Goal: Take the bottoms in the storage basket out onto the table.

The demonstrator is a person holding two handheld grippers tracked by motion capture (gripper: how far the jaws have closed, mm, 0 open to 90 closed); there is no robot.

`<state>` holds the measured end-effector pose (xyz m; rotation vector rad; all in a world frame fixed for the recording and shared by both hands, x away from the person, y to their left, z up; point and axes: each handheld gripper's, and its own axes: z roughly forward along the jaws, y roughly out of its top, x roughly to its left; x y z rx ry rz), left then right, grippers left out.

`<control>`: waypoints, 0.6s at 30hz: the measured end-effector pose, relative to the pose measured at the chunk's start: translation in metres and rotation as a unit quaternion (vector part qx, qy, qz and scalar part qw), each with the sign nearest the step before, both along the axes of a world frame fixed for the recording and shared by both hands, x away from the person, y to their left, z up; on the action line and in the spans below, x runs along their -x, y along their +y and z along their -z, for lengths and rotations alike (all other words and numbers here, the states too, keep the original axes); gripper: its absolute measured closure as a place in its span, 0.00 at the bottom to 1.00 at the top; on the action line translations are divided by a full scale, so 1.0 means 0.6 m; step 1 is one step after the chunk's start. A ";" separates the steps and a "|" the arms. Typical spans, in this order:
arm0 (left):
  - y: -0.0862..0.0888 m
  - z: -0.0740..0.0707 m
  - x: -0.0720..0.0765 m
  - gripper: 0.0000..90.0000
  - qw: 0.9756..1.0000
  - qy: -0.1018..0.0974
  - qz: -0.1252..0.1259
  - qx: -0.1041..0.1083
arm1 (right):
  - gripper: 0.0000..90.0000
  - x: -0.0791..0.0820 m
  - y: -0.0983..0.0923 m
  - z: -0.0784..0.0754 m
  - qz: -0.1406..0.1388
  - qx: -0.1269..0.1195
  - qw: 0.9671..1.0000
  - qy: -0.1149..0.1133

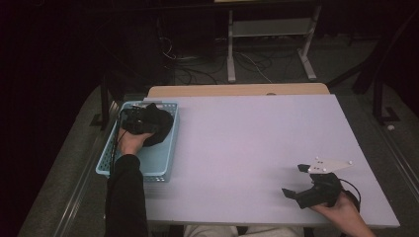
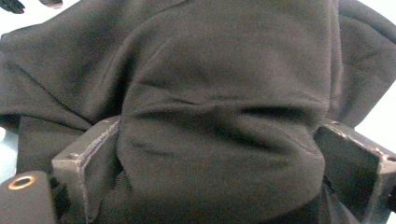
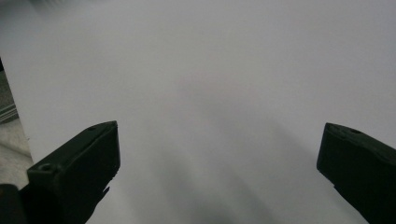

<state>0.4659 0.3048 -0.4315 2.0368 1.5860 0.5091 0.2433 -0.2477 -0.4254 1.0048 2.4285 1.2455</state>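
A: Looked over a dim room with cables on the floor beyond, and a pale table up front. Anything on it?

B: Found a blue basket at its left edge, and a black cloth bundled in the far end of that basket. Saw nothing else lying on the tabletop.

A: And how far along, judging by that?

B: Early, most likely. Took it for the grasp itself: cloth not yet lifted, not yet out of the basket, nothing yet spread or laid on the table. Counted the reaching-in as done; left the lift, the carry and whatever follows as still to do.

A: Checked the left gripper?

B: Yes. Saw it down in the basket on top of the cloth, with the left hand behind it. From the left gripper view, found the jaws standing wide but packed with a thick wad of the fabric, pressed against both inner faces and bulging out between them. Judged that a hold on the cloth, though a loose one.

A: And the right gripper?

B: Found it well apart, near the table's front right corner, in the right hand. Saw the jaws spread wide over bare tabletop, holding nothing, touching nothing.
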 end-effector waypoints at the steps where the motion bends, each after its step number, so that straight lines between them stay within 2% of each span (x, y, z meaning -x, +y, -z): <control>1: 0.000 0.000 0.000 0.13 1.000 0.000 0.000 0.002 | 0.00 0.000 0.000 0.000 0.000 0.001 1.000 -0.001; 5: 0.000 -0.001 0.001 0.19 1.000 0.003 -0.008 0.006 | 0.00 0.000 0.000 0.000 0.000 0.000 1.000 0.000; 6: 0.000 -0.002 0.001 0.25 1.000 0.003 -0.008 0.009 | 0.00 0.000 0.000 0.000 -0.001 0.001 1.000 0.000; 8: 0.000 -0.003 0.001 0.29 1.000 0.005 -0.006 0.011 | 0.00 0.000 0.000 0.000 -0.002 0.002 1.000 0.000; 12: 0.000 -0.006 0.003 0.44 1.000 0.010 -0.004 0.020 | 0.00 0.000 0.001 0.000 -0.003 0.002 1.000 0.001; 17: 0.006 -0.011 0.004 0.69 0.998 0.023 -0.015 0.049 | 0.00 0.001 0.001 -0.001 -0.003 0.002 1.000 0.000; 18: 0.007 -0.011 0.005 0.69 0.998 0.026 -0.020 0.061 | 0.00 0.001 0.001 -0.001 -0.003 0.002 1.000 0.000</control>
